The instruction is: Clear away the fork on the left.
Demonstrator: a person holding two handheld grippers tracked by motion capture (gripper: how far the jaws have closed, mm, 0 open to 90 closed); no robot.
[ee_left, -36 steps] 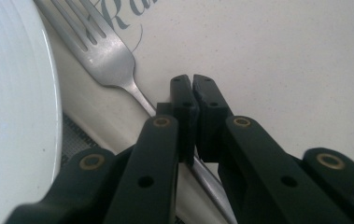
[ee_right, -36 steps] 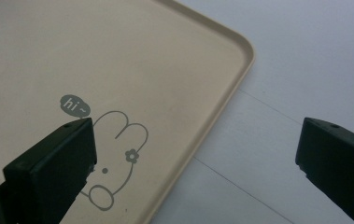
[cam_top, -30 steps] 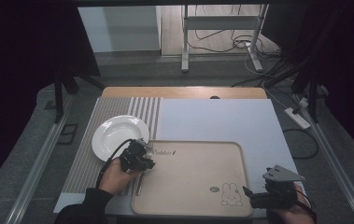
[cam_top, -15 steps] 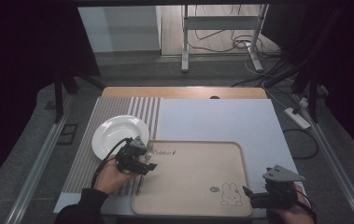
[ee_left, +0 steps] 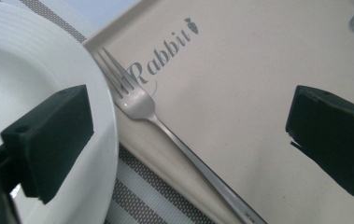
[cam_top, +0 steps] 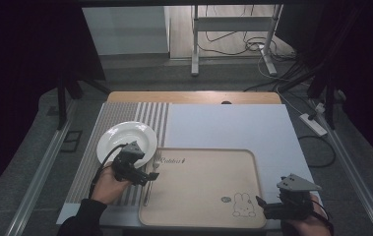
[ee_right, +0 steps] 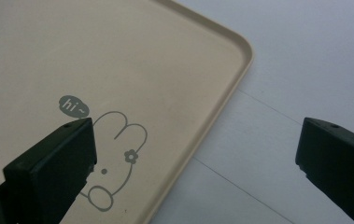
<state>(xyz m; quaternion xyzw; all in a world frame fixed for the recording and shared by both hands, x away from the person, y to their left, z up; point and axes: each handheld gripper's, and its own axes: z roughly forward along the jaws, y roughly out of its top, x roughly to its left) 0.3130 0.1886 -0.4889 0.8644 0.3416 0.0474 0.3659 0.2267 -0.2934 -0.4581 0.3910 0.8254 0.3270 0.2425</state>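
Fork (ee_left: 139, 103) is lying at frame centre across the tray (ee_left: 258, 56) edge, beside the plate (ee_left: 6, 84); left tongs (ee_left: 184, 126) are gaping around it, seemingly to grip. Right tongs (ee_right: 198, 158) are idling open, lower right.

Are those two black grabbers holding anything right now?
No. The left gripper is open above the fork, and the right gripper is open over the tray's corner.

Dim and murky at the high view's edges, brightest along the floor at top centre. Soft, shadowless light in both gripper views; near jaws blurred, slight glare lower left.
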